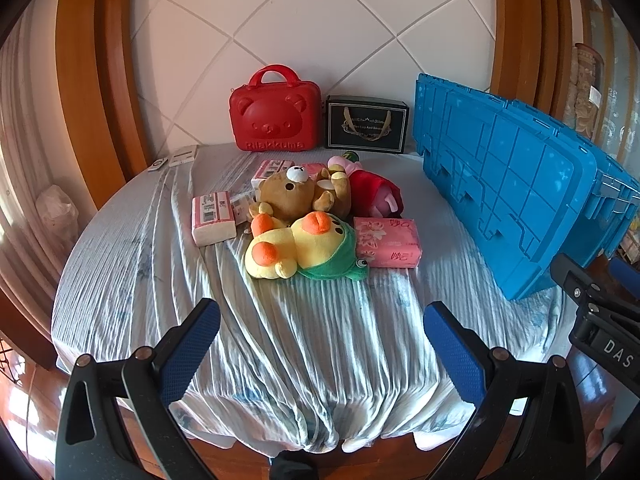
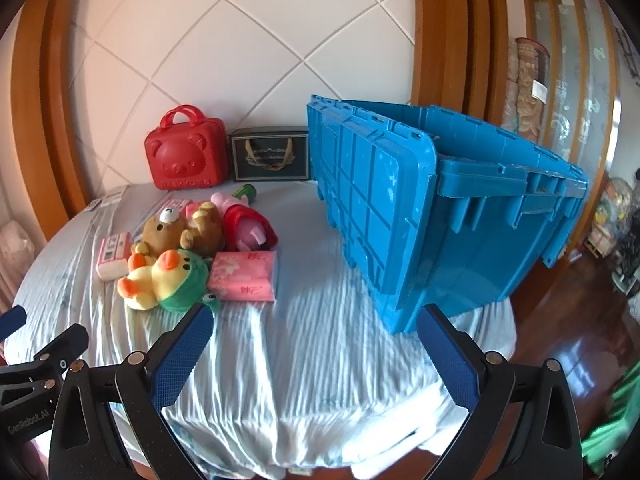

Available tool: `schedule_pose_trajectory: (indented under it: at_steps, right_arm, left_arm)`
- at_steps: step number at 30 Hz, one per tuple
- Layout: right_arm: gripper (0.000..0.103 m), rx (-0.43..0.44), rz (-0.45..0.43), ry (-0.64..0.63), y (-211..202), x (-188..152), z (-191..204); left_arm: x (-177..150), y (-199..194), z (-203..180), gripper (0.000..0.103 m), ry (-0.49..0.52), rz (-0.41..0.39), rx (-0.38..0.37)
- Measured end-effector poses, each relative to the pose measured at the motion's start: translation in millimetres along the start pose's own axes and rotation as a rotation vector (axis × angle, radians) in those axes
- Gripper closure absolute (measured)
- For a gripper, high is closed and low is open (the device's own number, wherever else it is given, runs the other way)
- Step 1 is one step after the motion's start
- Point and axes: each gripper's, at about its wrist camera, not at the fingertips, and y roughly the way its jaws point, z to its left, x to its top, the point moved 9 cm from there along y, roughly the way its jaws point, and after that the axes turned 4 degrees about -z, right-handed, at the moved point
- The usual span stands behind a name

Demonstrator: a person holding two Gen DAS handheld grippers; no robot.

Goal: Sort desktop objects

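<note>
Jaws spread wide and empty on both left gripper [image 1: 320, 344] and right gripper [image 2: 314, 348] | toys, bear [image 1: 290, 196] and duck [image 1: 304, 248], heaped mid-tabletop [image 1: 128, 264] with pink tissue packs [image 1: 388, 242] touching them | blue crate [image 2: 460, 216] stands right, lid flap hanging open | red case [image 1: 275, 114] against the wall behind

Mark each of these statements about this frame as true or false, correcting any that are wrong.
1. Both claws are open and empty. True: left claw and right claw hold nothing.
2. The blue crate is full of toys. False: none visible inside; the toys lie on the cloth.
3. The yellow duck plush touches the pink tissue pack. True.
4. The red bear case lies flat. False: it stands upright against the wall.
</note>
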Motion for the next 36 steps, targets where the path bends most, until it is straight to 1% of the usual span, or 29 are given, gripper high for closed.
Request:
schedule_pose_trajectory:
  at_steps: [6,10,14,18,21,24,27,31,36]
  right_arm:
    - [0.000,0.003,0.019,-0.009,9.9,-2.4,5.5]
    - [0.000,0.018,0.045,-0.011,21.7,-6.3,13.0]
    - [0.000,0.061,0.091,-0.002,42.5,-12.6,27.3]
    - [0.000,0.106,0.146,-0.009,74.5,-17.8,53.2]
    - [0.000,0.147,0.181,-0.013,99.3,-19.1,76.9]
    - [0.000,0.196,0.219,-0.015,127.8,-18.7,105.3]
    - [0.000,0.236,0.265,-0.017,155.5,-20.2,131.3]
    - [0.000,0.291,0.344,0.035,187.6,-28.4,151.4]
    - [0.000,0.326,0.403,0.044,214.5,-37.0,171.9]
  left_arm:
    - [0.2,9.4,5.4,0.000,0.008,0.004,0.005]
    - [-2.1,26.1,20.2,0.000,0.001,0.027,0.008]
    - [-5.7,56.2,48.8,0.000,0.012,0.069,0.044]
    - [-5.3,91.5,81.3,0.000,0.024,0.106,0.095]
    - [-3.0,122.7,98.3,0.000,0.013,0.142,0.102]
    - [0.2,155.2,103.4,0.000,0.020,0.176,0.087]
    - [1.3,185.3,99.4,0.000,0.029,0.205,0.060]
    - [-3.1,219.6,89.7,0.000,0.061,0.246,0.028]
    - [-13.7,247.1,83.9,0.000,0.067,0.290,-0.004]
